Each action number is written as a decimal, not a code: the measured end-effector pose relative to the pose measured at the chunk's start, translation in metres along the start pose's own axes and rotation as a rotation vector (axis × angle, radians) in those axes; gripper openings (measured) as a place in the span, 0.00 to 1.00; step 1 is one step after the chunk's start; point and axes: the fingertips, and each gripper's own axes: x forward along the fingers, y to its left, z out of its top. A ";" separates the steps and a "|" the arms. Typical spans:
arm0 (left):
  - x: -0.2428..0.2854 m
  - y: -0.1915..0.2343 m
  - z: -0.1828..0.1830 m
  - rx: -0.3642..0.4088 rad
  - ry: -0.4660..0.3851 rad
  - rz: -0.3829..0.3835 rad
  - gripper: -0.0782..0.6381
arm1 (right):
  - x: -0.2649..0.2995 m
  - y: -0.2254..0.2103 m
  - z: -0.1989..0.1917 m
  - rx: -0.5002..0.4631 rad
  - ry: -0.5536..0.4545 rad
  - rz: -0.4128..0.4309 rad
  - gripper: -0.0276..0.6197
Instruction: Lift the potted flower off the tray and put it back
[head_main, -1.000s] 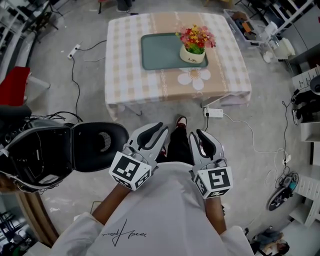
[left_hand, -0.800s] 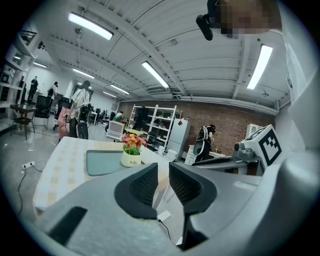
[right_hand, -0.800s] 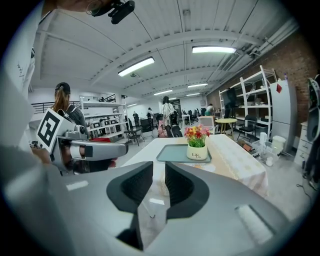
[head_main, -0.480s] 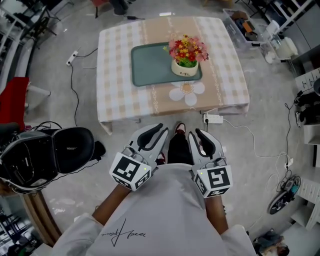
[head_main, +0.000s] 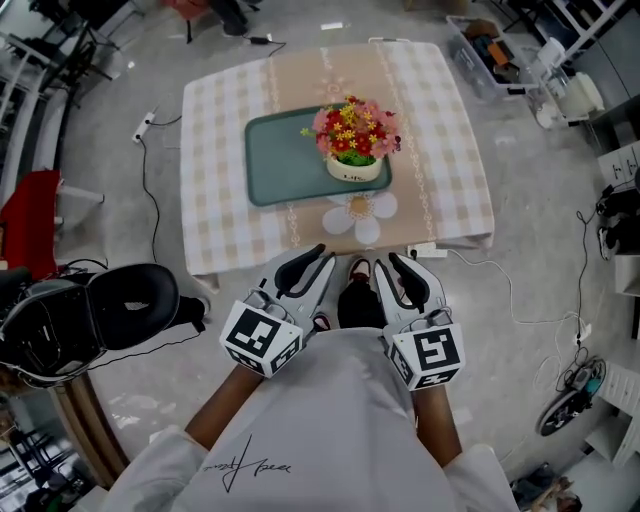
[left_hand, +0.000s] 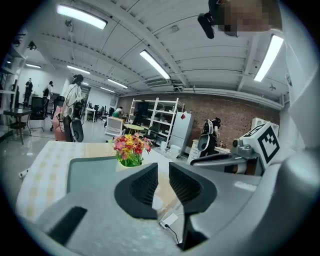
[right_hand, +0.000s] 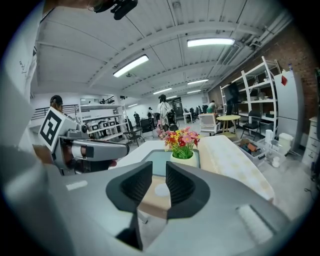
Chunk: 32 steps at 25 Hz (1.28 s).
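Note:
A white pot of red, pink and yellow flowers (head_main: 352, 143) stands at the near right corner of a green tray (head_main: 285, 160) on a checked-cloth table (head_main: 215, 215). Both grippers hang in front of my chest, short of the table's near edge and well away from the pot. The left gripper (head_main: 320, 256) and right gripper (head_main: 393, 262) each show a narrow gap between the jaws, with nothing in it. In the left gripper view the flowers (left_hand: 131, 149) sit beyond the left gripper (left_hand: 163, 172). In the right gripper view the flowers (right_hand: 182, 142) and tray (right_hand: 156, 161) lie past the right gripper (right_hand: 159, 180).
A flower-shaped print (head_main: 360, 215) marks the cloth in front of the tray. On the floor lie a power strip (head_main: 432, 250) with cables by the table's near right corner, a black open case (head_main: 95, 320) at left, a red chair (head_main: 30, 215) and a storage box (head_main: 490, 55).
The table, tray and flowers have come nearer and lower in the head view as I moved toward them with both grippers. The jaws look the same.

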 end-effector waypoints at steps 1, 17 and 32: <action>0.006 0.003 0.002 0.002 0.004 0.006 0.19 | 0.002 -0.007 0.002 0.003 -0.002 0.001 0.19; 0.071 0.038 -0.002 0.010 0.036 0.131 0.21 | 0.046 -0.078 0.008 0.001 0.001 0.075 0.23; 0.084 0.063 -0.027 -0.015 0.087 0.160 0.29 | 0.076 -0.091 -0.009 -0.001 0.052 0.102 0.33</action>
